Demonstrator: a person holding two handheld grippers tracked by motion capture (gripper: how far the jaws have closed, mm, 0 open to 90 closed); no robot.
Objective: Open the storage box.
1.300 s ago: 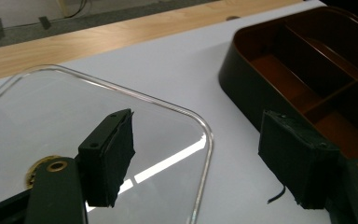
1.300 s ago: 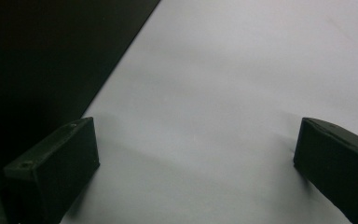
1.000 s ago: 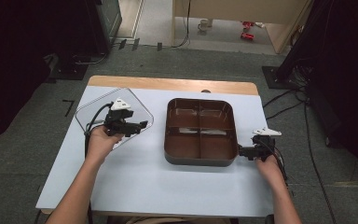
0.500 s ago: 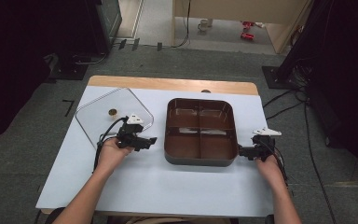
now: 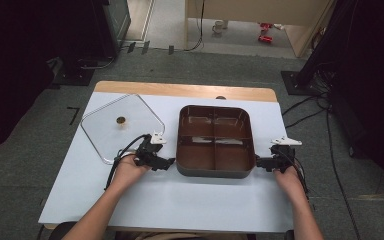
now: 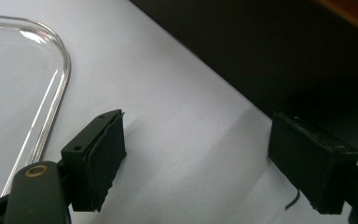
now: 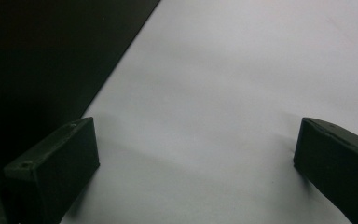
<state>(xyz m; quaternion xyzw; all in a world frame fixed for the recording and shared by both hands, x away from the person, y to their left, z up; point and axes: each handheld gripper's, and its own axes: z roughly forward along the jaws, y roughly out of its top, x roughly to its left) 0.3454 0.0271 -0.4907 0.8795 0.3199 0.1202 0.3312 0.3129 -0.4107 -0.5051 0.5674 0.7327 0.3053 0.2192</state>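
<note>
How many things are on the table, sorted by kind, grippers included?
Clear glass lid: 1
Brown divided tray: 1
Handheld grippers, left gripper and right gripper: 2
Total: 4

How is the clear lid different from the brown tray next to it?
The clear lid is see-through, flat and turned at an angle; the brown tray is opaque, deep and square to the table. The lid has one small knob; the tray is split into four compartments. Both are squarish with rounded corners.
</note>
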